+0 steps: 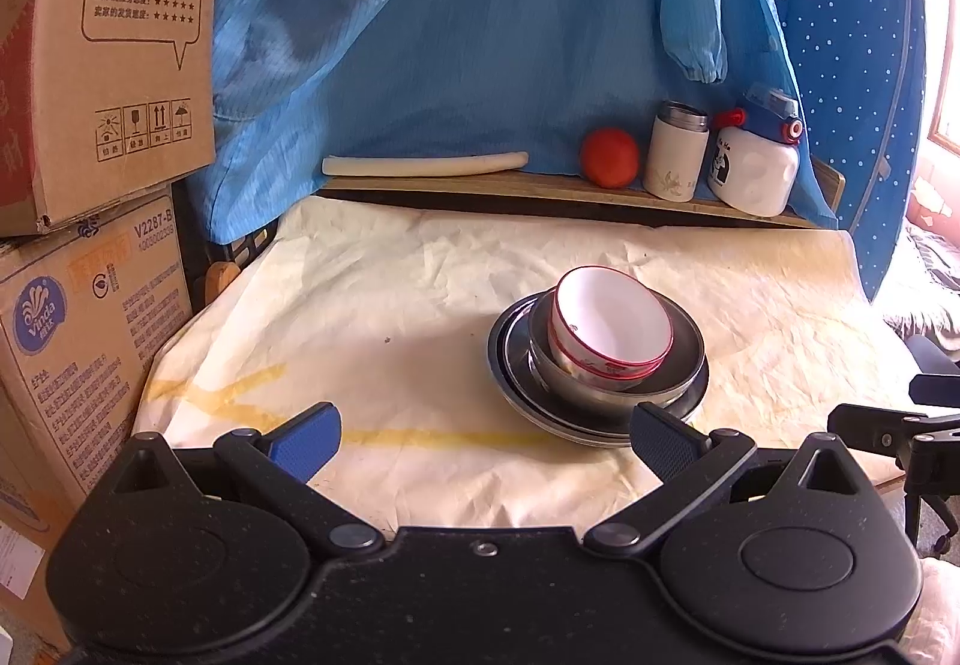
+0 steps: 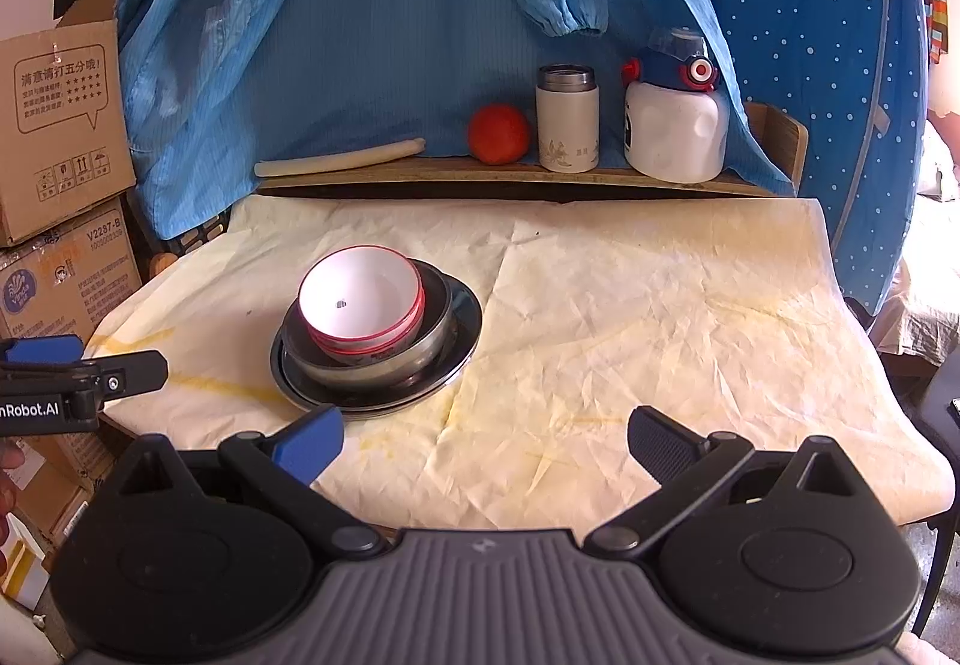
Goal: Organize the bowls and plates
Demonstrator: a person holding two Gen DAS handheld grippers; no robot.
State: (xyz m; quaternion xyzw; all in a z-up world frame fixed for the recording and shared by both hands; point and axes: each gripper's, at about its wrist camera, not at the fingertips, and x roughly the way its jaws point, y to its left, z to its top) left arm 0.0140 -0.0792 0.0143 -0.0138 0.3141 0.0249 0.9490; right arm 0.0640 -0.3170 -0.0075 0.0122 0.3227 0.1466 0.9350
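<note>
A stack of dishes sits on the cream cloth. White bowls with red rims (image 1: 609,329) (image 2: 360,302) nest tilted inside a steel bowl (image 1: 684,359) (image 2: 438,332), which rests on steel plates (image 1: 516,389) (image 2: 465,314). My left gripper (image 1: 483,440) stands open in front of the stack, its right fingertip close to the plates' near edge, nothing between the fingers. My right gripper (image 2: 483,440) is open too, near the front edge, right of the stack and empty. The left gripper (image 2: 78,371) shows at the left edge of the right wrist view.
A wooden shelf (image 2: 510,176) at the back carries a white roll (image 2: 342,158), an orange fruit (image 2: 498,134), a white flask (image 2: 567,119) and a white bottle (image 2: 672,125). Blue fabric (image 2: 390,35) hangs behind. Cardboard boxes (image 1: 90,125) stack on the left.
</note>
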